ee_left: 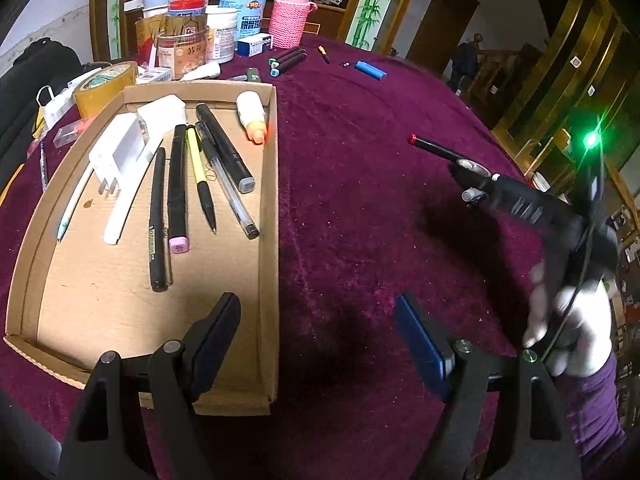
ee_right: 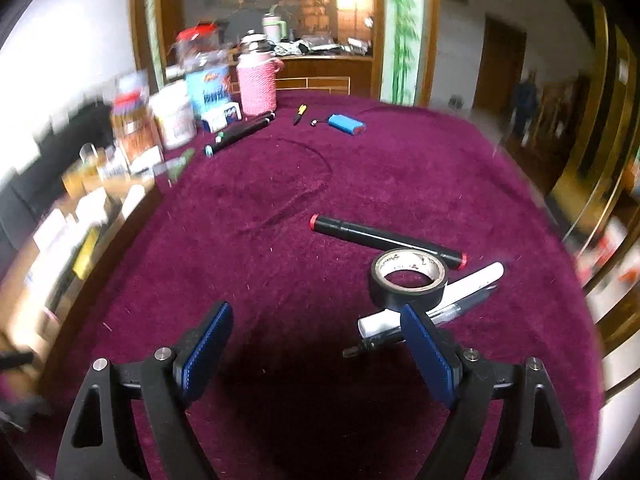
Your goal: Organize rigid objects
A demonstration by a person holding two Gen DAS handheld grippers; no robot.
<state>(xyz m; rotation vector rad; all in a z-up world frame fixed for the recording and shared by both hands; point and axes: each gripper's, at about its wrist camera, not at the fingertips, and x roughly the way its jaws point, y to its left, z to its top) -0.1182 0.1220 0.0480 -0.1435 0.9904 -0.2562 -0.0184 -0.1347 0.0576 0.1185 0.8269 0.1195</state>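
Observation:
A shallow cardboard tray [ee_left: 272, 208] on the purple tablecloth holds several pens and markers, a white charger [ee_left: 116, 152] and a glue bottle [ee_left: 252, 116]. My left gripper [ee_left: 320, 320] hangs open over the tray's right wall, nothing between its fingers. My right gripper [ee_right: 316, 320] is open and empty above the cloth; in the left wrist view it shows as a dark tool [ee_left: 520, 200] in a white-gloved hand. Just ahead of its right finger lie a black tape roll [ee_right: 408, 278], a red-capped black marker [ee_right: 388, 240], a white marker [ee_right: 440, 300] and a clear pen [ee_right: 460, 306].
At the table's far side stand jars, a pink knitted bottle [ee_left: 286, 20], a brown tape roll [ee_left: 104, 88] and small boxes. Loose on the cloth there: black markers [ee_left: 286, 60], a blue lighter [ee_left: 371, 71], a small yellow-black pen [ee_left: 324, 54]. The table edge curves at right.

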